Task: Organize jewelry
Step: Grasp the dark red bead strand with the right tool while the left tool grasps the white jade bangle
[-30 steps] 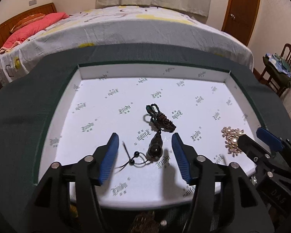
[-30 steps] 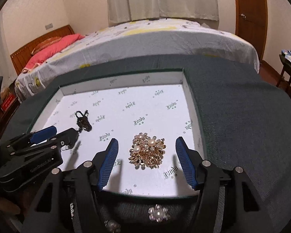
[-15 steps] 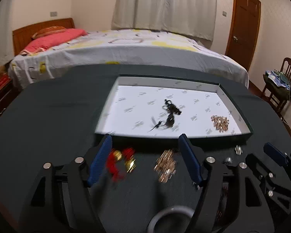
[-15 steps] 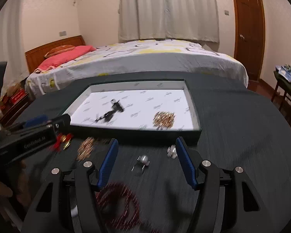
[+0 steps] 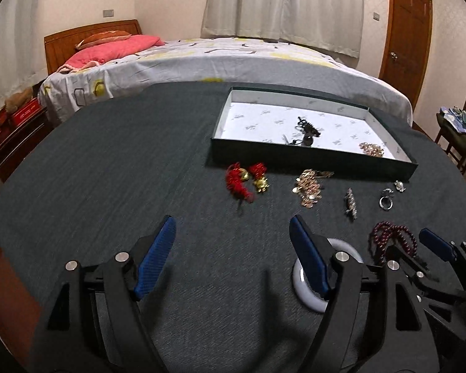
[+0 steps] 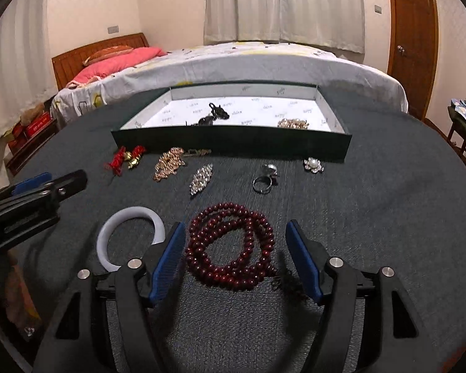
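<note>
Right claw point(image 6: 233, 256) gapes over the dark red bead necklace point(image 6: 230, 245); left claw point(image 5: 233, 258) gapes, empty. Two pieces lie in the white-lined tray point(image 6: 332, 118); seven wait on the bench point(image 6: 388, 217)

Pale grey-white round bangle point(image 5: 341, 272) partly hidden behind a blue-padded finger point(image 5: 309, 262) in the left wrist view. Dark red bead necklace point(image 5: 391, 239) partly covered there by the other tool. Printed marks on the white tray lining point(image 6: 248, 110) too small to read.

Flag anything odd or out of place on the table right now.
Nothing damaged or spilled. Only the dark pendant and gold brooch lie in the tray; the bead necklace, pale bangle, ring and others sit loose on the cloth. Both claws open, empty.
</note>
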The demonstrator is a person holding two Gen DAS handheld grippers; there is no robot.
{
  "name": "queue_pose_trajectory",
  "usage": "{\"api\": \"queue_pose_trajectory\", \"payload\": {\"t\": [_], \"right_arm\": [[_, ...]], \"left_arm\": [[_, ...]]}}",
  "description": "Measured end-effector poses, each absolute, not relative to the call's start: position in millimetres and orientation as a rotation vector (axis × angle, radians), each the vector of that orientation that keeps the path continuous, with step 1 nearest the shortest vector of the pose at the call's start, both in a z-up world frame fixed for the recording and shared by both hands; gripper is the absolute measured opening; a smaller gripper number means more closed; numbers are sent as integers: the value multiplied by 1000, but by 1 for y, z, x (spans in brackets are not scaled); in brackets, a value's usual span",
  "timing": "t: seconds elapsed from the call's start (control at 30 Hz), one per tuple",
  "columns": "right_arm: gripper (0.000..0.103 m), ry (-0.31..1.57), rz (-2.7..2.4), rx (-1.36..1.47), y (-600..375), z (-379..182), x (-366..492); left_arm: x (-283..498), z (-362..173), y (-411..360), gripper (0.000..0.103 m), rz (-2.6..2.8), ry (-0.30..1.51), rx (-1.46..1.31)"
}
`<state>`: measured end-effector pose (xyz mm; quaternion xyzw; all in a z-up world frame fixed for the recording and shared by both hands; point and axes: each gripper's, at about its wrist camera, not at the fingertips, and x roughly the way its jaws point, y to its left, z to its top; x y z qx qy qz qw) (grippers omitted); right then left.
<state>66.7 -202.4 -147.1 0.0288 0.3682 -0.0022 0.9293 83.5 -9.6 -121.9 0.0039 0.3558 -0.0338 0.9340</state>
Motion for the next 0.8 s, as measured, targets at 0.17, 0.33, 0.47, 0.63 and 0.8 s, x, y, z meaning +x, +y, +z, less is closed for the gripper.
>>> {"api": "queue_pose_trajectory", "payload": {"t": [0.17,0.33,0.47,0.63,0.8], "right_arm": [[73,786,-8,57,-201,-156,69],[41,778,-17,53,-205,-155,68],[16,785,2,71,-214,-153,67],[12,769,-18,80,-228,-147,61],[12,733,-49,114,-251,-136,53]], "left_arm": [[85,-127,-7,74,-71,754,-15],[83,-128,-15,74,-93,752,4],[82,-130,-23,78,-115,765,-1],[77,-130,-36,82,-145,767,11],[71,-128,-55,89,-187,752,19]]}}
